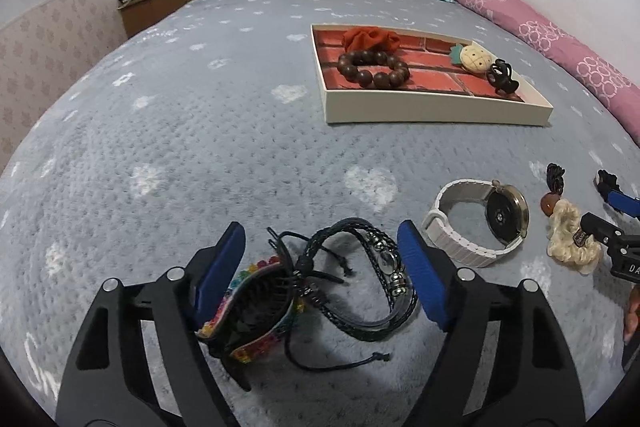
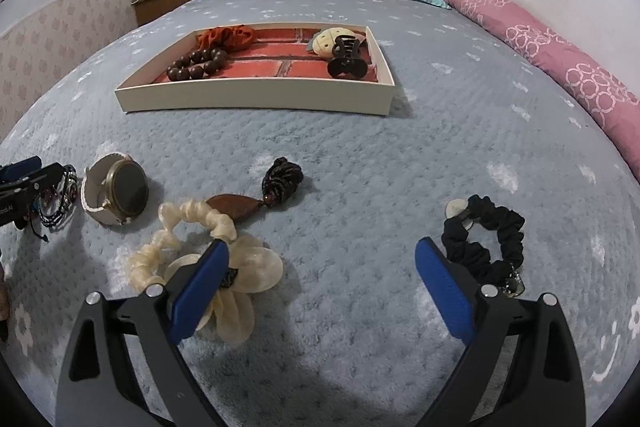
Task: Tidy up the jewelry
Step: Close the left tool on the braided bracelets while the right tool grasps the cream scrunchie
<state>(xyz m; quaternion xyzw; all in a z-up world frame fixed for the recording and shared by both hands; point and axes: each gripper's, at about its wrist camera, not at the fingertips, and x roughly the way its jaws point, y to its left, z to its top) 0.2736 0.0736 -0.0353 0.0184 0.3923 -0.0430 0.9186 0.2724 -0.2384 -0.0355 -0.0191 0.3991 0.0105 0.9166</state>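
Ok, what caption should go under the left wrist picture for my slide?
Open left gripper straddles black cords on the bed, watch beside, tray beyond.

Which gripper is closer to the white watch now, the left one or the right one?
Left. The left gripper straddles the braided bracelets right beside the white watch. The right gripper sits farther off, past the cream scrunchie.
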